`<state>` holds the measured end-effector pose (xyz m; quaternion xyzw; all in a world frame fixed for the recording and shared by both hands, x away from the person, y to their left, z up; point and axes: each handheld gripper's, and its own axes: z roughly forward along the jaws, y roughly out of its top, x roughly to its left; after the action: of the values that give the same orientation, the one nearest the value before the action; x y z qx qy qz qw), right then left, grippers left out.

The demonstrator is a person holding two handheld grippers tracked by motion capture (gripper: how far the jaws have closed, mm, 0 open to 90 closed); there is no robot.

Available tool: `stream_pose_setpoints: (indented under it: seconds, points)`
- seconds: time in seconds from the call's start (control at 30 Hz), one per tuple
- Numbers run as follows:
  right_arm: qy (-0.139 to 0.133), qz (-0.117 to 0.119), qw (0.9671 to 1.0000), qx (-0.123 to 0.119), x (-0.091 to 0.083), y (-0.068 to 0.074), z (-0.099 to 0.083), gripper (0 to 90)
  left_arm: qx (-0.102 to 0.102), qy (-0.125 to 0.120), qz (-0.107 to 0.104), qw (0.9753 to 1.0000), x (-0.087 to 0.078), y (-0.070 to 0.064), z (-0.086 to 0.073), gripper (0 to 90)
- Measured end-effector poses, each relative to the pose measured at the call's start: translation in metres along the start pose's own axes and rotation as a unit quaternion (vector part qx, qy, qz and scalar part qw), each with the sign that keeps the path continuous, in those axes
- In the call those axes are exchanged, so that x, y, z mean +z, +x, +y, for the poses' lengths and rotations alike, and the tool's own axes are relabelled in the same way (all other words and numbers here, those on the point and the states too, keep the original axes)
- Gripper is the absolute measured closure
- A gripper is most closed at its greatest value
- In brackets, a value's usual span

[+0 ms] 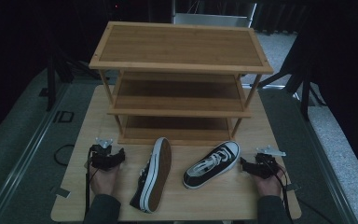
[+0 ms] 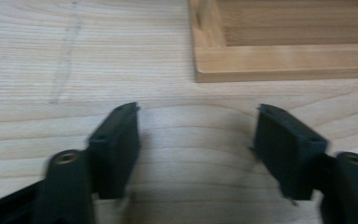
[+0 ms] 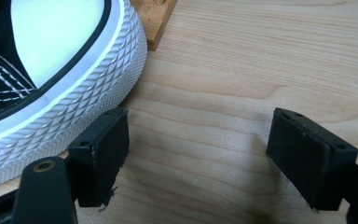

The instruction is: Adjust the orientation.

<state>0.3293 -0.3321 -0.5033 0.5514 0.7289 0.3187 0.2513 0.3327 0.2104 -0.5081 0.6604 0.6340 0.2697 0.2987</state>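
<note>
Tongs, high view: left tongs (image 1: 120, 156) and right tongs (image 1: 244, 164) rest on the table (image 1: 261, 135), flanking an upright shoe (image 1: 211, 164) and a tipped shoe (image 1: 153, 175) before the rack (image 1: 181, 63). Left gripper view: jaws wide over bare wood. Right gripper view: jaws wide, toe cap (image 3: 74, 88) beside one. Likely light, soft-sided; grip the stiff heel rim.

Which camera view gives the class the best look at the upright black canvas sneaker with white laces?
The high view: the upright black canvas sneaker shows whole there, laces, toe cap and sole, on the pale wooden table. The right gripper view gives a close look at its textured white toe rim beside the right gripper.
</note>
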Motion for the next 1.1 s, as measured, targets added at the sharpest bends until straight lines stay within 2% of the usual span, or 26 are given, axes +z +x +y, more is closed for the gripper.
stream_pose_setpoints:
  seconds: [0.17,0.27,0.37,0.4,0.53,0.6,0.77,0.83,0.97,1.1]
  points:
    - [0.0,0.001,1.0,-0.001,0.0,0.0,0.0,20.4,-0.009,0.013,-0.001,0.9999,-0.002,0.002,0.003,43.6]
    - [0.0,0.002,1.0,-0.002,0.0,0.0,0.0,20.4,-0.005,0.018,-0.019,0.9996,-0.006,0.002,0.003,45.5]
    - [0.0,0.003,1.0,-0.002,0.0,0.0,0.0,20.4,0.001,0.01,-0.031,0.9995,-0.011,0.0,0.003,46.1]
    - [0.0,0.003,1.0,-0.002,0.0,0.0,0.0,20.4,0.003,0.004,-0.043,0.999,-0.016,-0.001,0.002,46.1]
    - [0.0,0.003,1.0,-0.002,0.0,0.0,0.0,20.3,0.017,-0.009,-0.07,0.9974,-0.027,-0.007,0.001,47.4]
    - [0.0,0.003,1.0,-0.002,0.0,0.0,0.0,20.3,0.03,-0.011,-0.07,0.997,-0.032,-0.013,0.001,47.5]
    - [0.0,0.004,1.0,-0.003,0.0,0.0,0.0,20.3,0.048,-0.026,-0.106,0.9929,-0.044,-0.028,0.002,48.1]
    - [0.0,0.004,1.0,-0.003,0.0,0.0,0.0,20.3,0.047,-0.03,-0.123,0.9909,-0.048,-0.032,0.0,48.3]
    - [0.0,0.004,1.0,-0.003,0.0,-0.001,0.0,20.2,0.051,-0.033,-0.154,0.9861,-0.058,-0.033,-0.005,49.3]
    - [0.0,0.005,1.0,-0.004,0.0,-0.001,0.0,20.2,0.056,-0.039,-0.174,0.9823,-0.065,-0.036,-0.01,49.8]
